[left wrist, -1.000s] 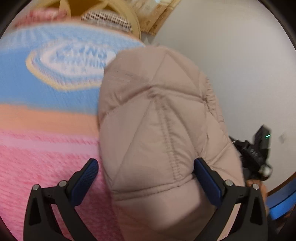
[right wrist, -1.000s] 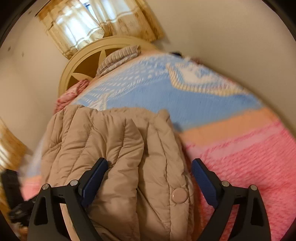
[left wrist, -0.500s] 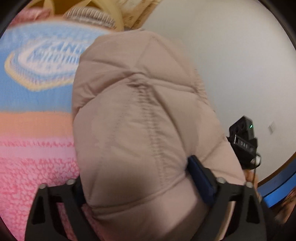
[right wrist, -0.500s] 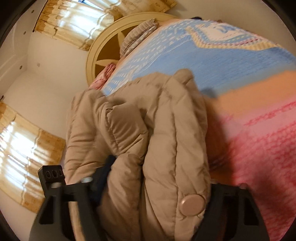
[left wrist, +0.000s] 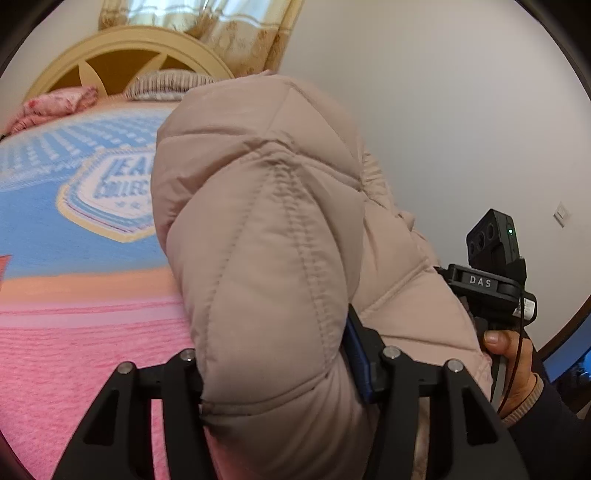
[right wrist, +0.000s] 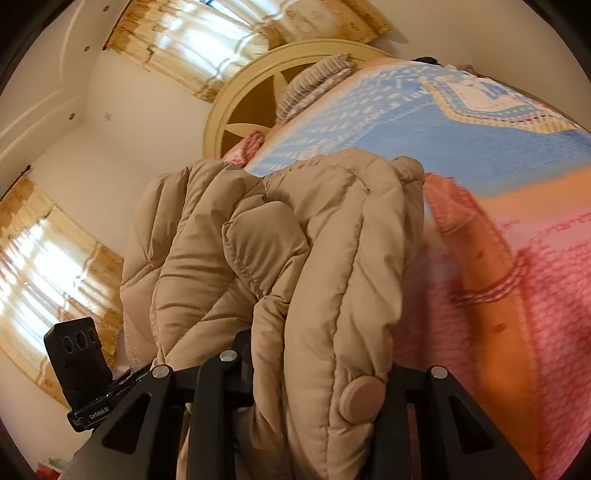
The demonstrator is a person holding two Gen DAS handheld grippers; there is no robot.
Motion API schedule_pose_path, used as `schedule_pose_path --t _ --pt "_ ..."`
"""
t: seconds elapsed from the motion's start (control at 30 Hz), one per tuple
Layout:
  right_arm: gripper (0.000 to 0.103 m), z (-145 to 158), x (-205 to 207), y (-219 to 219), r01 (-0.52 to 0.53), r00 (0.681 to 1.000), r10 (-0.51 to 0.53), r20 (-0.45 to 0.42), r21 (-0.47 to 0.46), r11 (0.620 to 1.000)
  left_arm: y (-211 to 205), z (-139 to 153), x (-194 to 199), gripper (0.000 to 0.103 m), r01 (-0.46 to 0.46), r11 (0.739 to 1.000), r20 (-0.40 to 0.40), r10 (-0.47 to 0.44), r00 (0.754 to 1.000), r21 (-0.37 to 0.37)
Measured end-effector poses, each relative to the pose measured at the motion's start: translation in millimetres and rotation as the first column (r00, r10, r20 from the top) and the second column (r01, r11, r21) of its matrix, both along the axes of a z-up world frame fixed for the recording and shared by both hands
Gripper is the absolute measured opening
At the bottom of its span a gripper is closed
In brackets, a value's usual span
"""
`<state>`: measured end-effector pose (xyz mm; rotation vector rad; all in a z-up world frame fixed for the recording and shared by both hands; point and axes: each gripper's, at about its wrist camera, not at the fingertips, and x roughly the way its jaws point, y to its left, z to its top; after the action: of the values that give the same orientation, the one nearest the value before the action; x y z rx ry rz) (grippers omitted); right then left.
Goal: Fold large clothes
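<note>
1. Jacket (left wrist: 266, 258), a padded beige one, fills the middle of both wrist views, bunched up and held above a bed.
2. The left gripper (left wrist: 275, 365) has a thick quilted fold of the jacket between its 2 fingers. Its jaws are closing, and the blue pad (left wrist: 357, 354) on the right finger presses into the fabric. The other pad is hidden behind the fold.
3. The right gripper (right wrist: 314, 373) has another bunch of the jacket between its fingers, with a round snap button (right wrist: 360, 400) sitting at the near edge of the fold. Its jaws are closing too. Both pads are buried in the padding, so only the black finger frames show on either side.
4. The bedspread (left wrist: 74, 295) lies under and behind the jacket. It is pink knit nearest the cameras, then an orange band, then blue with a white crest bearing letters.
5. A cream arched headboard (left wrist: 122, 51) stands at the far end of the bed, with a striped pillow (left wrist: 166, 83) and a pink floral pillow (left wrist: 55, 105) against it.
6. Gold patterned curtains (right wrist: 207, 33) hang behind the headboard, lit from outside.
7. In the left view, a person's hand (left wrist: 513, 365) in a dark sleeve grips the handle of the other gripper, at the right edge, partly blocked by the jacket. A plain white wall is behind it.
</note>
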<state>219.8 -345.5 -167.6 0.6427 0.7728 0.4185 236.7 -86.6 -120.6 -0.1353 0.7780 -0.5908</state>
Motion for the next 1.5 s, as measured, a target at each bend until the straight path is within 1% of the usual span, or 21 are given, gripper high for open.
schedule_pose_path --t 0.13,0.17,0.3,0.37,0.53,0.63,0.77,1.03,1.37,1.5 --pt "0.029 6.3 -3.5 22.9 -0.032 0.999 0.032 0.027 0.024 0.999 25.9 7.9 -11.6 0.054 -0.033 0.999 0.032 0.033 0.999 0.018" --pt "0.029 8.8 -3.8 32.4 -0.045 0.998 0.044 0.035 0.026 0.999 27.5 10.7 -12.9 0.054 -0.041 0.999 0.036 0.041 0.999 0.020" --pt "0.029 13.1 -3.5 63.2 -0.082 0.995 0.080 0.053 0.035 0.996 57.0 14.8 -27.6 0.054 -0.087 0.996 0.067 0.085 0.994 0.032" --pt "0.029 14.6 -0.9 84.4 -0.109 0.992 0.107 0.062 0.034 0.993 66.5 15.2 -29.4 0.054 -0.109 0.994 0.068 0.106 0.992 0.030" --pt "0.029 16.2 7.7 128.3 -0.172 0.983 0.168 0.070 0.047 0.984 100.0 17.9 -39.6 0.054 -0.177 0.984 0.084 0.174 0.981 0.033" --pt "0.029 17.7 14.3 157.0 -0.213 0.975 0.209 0.073 0.053 0.976 120.1 22.0 -52.6 0.054 -0.217 0.975 0.100 0.213 0.972 0.035" --pt "0.028 22.4 23.8 196.0 -0.273 0.960 0.269 0.081 0.051 0.961 146.9 24.1 -56.1 0.054 -0.265 0.964 0.106 0.262 0.959 0.024" --pt "0.028 25.9 38.8 270.2 -0.378 0.924 0.374 0.078 0.051 0.924 198.1 28.5 -78.9 0.054 -0.354 0.935 0.110 0.351 0.930 0.014" --pt "0.028 12.0 44.5 354.6 -0.490 0.871 0.488 0.048 0.062 0.869 251.9 14.8 -101.0 0.054 -0.458 0.889 0.067 0.456 0.887 0.014" --pt "0.028 5.7 45.2 379.3 -0.510 0.860 0.510 0.030 0.055 0.858 263.2 8.1 -107.0 0.055 -0.484 0.875 0.059 0.482 0.874 0.027"
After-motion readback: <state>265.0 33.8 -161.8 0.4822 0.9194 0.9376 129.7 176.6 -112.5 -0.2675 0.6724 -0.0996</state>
